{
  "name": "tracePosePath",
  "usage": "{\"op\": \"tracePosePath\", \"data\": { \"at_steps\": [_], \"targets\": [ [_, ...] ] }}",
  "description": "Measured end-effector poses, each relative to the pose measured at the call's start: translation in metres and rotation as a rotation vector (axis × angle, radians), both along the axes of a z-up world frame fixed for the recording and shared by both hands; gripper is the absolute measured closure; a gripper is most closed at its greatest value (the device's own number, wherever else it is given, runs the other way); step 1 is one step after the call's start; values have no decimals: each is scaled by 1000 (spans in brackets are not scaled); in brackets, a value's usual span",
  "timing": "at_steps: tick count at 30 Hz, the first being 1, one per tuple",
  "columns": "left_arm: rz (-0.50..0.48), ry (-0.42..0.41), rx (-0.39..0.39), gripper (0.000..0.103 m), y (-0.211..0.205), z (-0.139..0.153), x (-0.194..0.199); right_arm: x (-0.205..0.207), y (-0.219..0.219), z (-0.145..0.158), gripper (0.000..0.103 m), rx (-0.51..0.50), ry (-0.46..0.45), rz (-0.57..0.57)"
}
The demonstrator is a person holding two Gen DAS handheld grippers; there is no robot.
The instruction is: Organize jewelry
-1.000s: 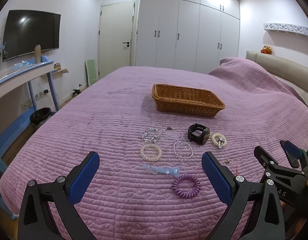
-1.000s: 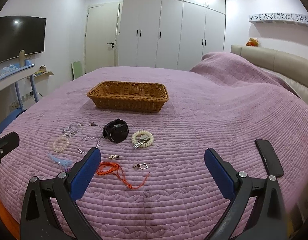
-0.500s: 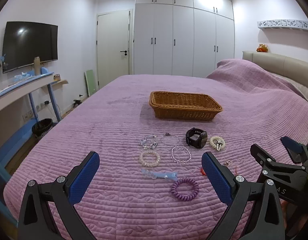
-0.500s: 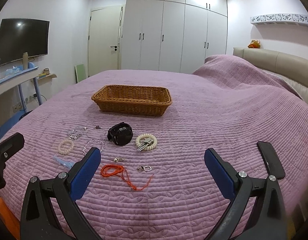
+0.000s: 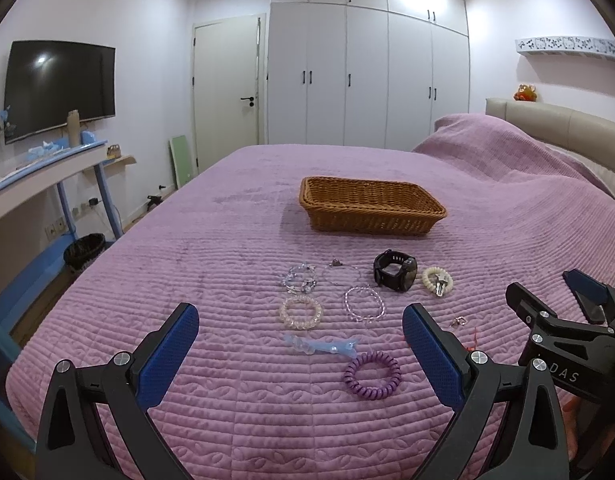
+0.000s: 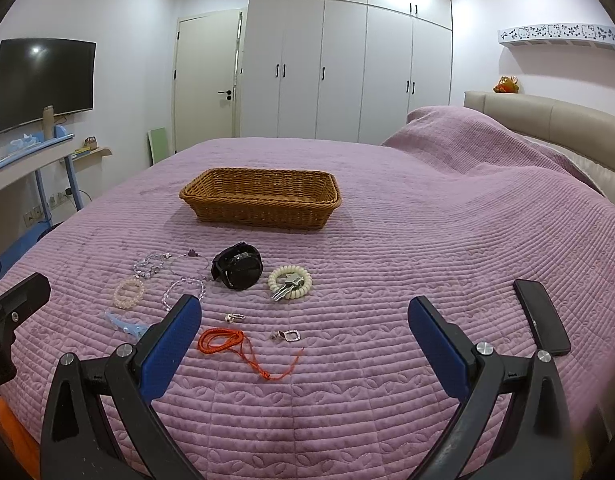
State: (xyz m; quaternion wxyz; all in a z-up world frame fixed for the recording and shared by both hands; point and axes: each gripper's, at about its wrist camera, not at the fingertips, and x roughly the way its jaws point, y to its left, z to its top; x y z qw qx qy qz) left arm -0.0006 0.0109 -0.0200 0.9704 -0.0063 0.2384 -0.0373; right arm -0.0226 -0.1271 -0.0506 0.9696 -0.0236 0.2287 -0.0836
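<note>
A wicker basket (image 5: 371, 204) (image 6: 261, 198) stands empty mid-bed. In front of it lie several pieces: a black watch (image 5: 395, 275) (image 6: 237, 266), a cream coil bracelet with keys (image 5: 437, 280) (image 6: 289, 282), bead bracelets (image 5: 300, 312) (image 6: 128, 293), a purple coil hair tie (image 5: 372, 375), a blue hair clip (image 5: 321, 346), an orange cord (image 6: 227, 340) and small silver pendants (image 6: 287, 335). My left gripper (image 5: 299, 354) hovers open above the near pieces. My right gripper (image 6: 303, 344) is open too, over the cord and pendants. Neither holds anything.
The purple quilted bed (image 5: 227, 240) fills the view. A black phone (image 6: 541, 322) lies right of the right gripper. A desk (image 5: 39, 176), a bin (image 5: 83, 248) and a wall TV (image 5: 59, 88) stand at the left, wardrobes (image 5: 367, 80) behind.
Both cameras have tilted upward a little, so the bed and jewelry sit lower in view and more ceiling shows. Both grippers stay open and nothing on the bed has moved.
</note>
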Motion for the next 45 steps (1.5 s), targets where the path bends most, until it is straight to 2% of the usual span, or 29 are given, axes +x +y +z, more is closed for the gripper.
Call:
{"op": "tracePosePath", "data": {
  "at_steps": [22,28,31,35,37,38,40,43,44,45],
  "targets": [
    [-9,25,-22,1,6,-6,7,3,1,-3,0,-10,4,9],
    [-17,28,0,1,6,-8,9,3,4,-5,0,-26,5,11],
    [-57,48,8,1,16,-9,12,7,0,-7,0,-40,17,6],
    [-124,118,46,2,38,-20,20,14,-11,-14,0,-42,61,15],
    [-174,161,53,2,46,-27,26,18,-16,-18,4,-36,83,34],
    [-200,182,50,2,48,-31,30,22,-18,-22,10,-26,104,50],
    [-245,218,39,2,51,-37,38,28,-22,-28,11,4,144,85],
    [-346,284,59,14,49,-48,59,37,-29,-37,14,77,202,151],
    [-365,310,66,19,48,-51,67,40,-31,-38,18,100,220,173],
    [-382,336,65,21,48,-53,76,43,-33,-39,26,117,235,196]
  ]
}}
